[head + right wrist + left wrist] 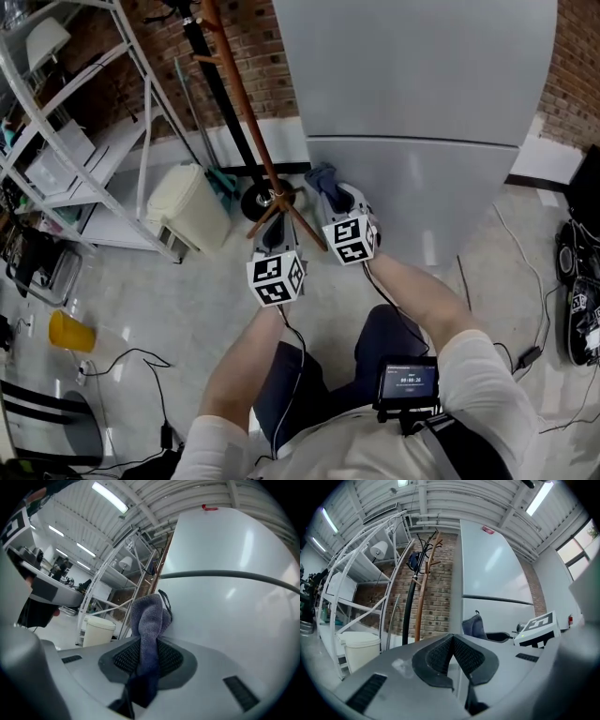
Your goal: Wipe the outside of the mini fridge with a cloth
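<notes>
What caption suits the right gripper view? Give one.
Right gripper holds a blue-grey cloth to the grey fridge.

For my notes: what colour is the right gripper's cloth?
The cloth is greyish blue; best in the right gripper view.

The left gripper (452, 638) and right gripper (149, 644) have smooth grey shells with black dimpled pads (440, 657). Each carries a white cube (277, 278) with black square markers and trails a thin black cable (298, 352). The person wears a white short-sleeved shirt (473, 370), dark blue trousers (314, 384) and a small black screen (409, 382) at the chest.
</notes>
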Motion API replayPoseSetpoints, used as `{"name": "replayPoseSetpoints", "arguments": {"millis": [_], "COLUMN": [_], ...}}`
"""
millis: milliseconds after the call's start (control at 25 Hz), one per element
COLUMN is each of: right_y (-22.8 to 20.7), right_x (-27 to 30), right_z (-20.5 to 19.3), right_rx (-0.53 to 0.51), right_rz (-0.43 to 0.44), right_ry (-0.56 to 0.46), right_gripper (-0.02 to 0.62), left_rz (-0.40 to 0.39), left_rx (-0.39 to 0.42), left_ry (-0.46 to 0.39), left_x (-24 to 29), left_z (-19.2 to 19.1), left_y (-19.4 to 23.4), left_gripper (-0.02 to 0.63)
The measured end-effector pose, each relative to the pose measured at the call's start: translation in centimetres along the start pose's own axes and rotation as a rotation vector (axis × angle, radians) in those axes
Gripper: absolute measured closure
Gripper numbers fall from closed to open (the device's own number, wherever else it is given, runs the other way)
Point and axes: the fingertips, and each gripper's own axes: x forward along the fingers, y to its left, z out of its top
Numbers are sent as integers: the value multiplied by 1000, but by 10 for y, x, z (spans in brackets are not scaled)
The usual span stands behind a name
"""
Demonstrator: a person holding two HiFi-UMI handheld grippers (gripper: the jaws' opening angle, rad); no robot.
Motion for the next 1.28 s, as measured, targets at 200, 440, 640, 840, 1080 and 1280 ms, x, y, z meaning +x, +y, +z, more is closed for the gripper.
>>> {"name": "replayPoseSetpoints", "arguments": {"millis": [200, 440, 640, 840, 1080, 1280], "right_y": [-3, -23, -55, -92, -141, -180], "right_x": [3, -14, -38, -66, -101, -125], "right_z": [-5, -8, -16, -32, -48, -60], "right_rx": [0, 6, -2, -12, 6, 3], "right_rz": [-12, -38, -76, -126, -198, -255], "right_ry": [1, -5, -7, 4, 19, 33], "right_gripper": [509, 509, 509, 509, 508, 509], "left_rz": [9, -28, -82, -145, -207, -239], "left_rx": [9, -1, -11, -18, -14, -12], "left_ry": [7, 17, 26, 37, 43, 43], "left_x": [-1, 14, 32, 48, 64, 76], "left_z": [-4, -13, -21, -32, -36, -35], "left_y": [9, -13, -46, -85, -129, -155], "left_gripper": [603, 603, 603, 603, 603, 603]}}
